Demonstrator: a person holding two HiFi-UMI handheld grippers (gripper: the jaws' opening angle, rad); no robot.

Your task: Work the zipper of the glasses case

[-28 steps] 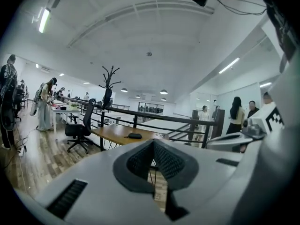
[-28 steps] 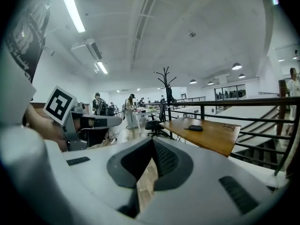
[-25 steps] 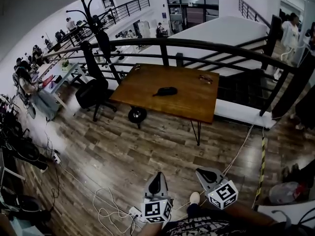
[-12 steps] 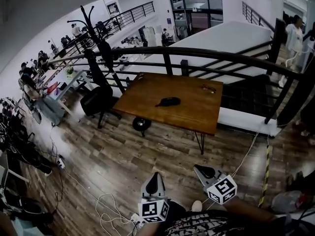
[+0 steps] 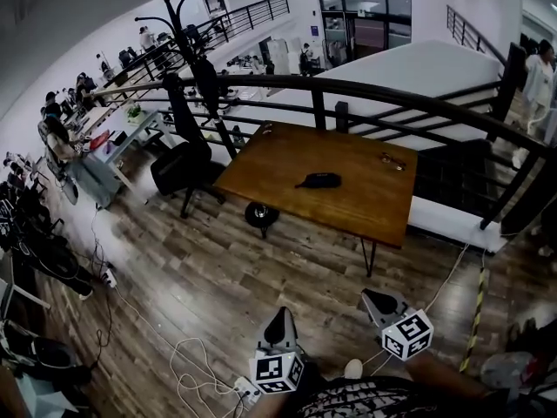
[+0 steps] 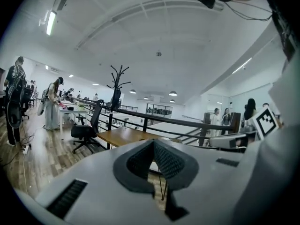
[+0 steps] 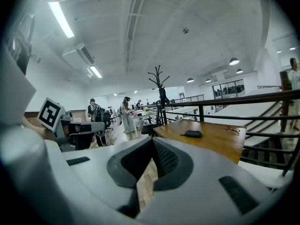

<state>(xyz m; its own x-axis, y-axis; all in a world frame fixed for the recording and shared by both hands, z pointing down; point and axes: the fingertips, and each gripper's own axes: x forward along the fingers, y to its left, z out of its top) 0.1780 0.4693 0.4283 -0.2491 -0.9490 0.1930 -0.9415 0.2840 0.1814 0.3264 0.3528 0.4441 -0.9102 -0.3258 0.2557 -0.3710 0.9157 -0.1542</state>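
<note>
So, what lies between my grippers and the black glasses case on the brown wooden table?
Bare wood-plank floor, then bare brown wooden table top up to the black glasses case; the head view shows it.

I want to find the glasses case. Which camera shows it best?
The head view: the glasses case lies whole on the table, seen from above. Right gripper view: small, side-on. Left gripper view: not visible.
</note>
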